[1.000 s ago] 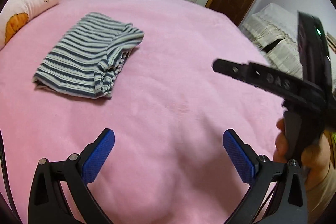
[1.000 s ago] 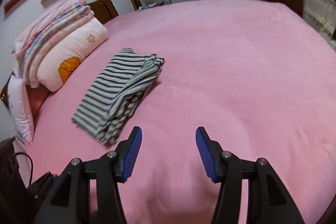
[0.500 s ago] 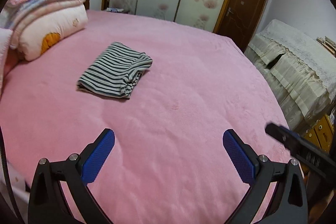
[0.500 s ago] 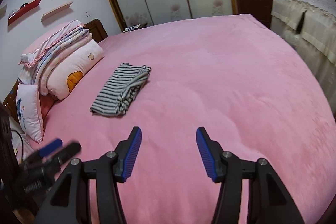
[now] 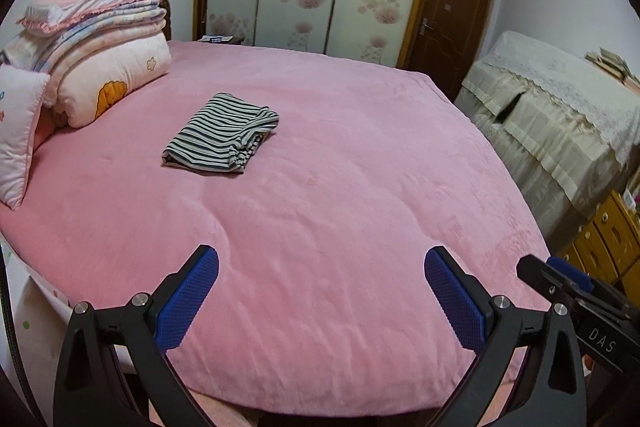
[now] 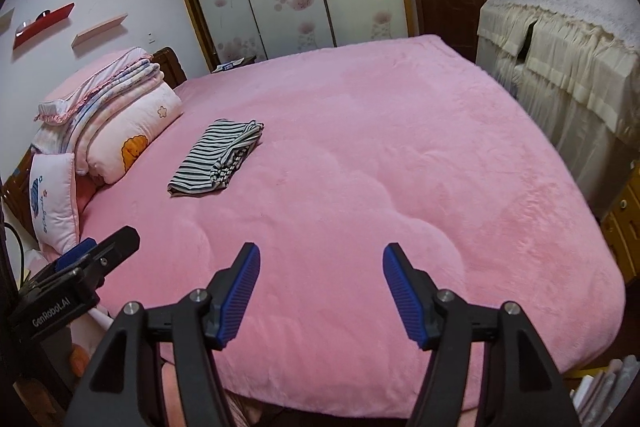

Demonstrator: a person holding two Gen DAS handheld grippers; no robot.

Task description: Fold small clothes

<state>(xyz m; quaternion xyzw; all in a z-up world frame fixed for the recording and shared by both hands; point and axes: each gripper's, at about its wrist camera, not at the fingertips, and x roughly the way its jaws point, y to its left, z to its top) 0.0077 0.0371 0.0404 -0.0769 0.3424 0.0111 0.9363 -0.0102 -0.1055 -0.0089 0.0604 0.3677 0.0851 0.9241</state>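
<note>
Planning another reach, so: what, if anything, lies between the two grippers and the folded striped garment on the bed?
Nothing visible. Only bare pink blanket lies between the striped garment and the open, empty left gripper and right gripper, whose jaws are opening.

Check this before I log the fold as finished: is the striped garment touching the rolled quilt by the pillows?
Apart. The left wrist view shows a strip of bare pink bedspread between the striped garment and the rolled quilt.

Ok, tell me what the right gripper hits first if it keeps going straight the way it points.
Probably the bare pink fleece bedspread: the right gripper, jaws opening and empty, points down at it. The folded striped garment lies off to the left, apparently out of that line.
</note>
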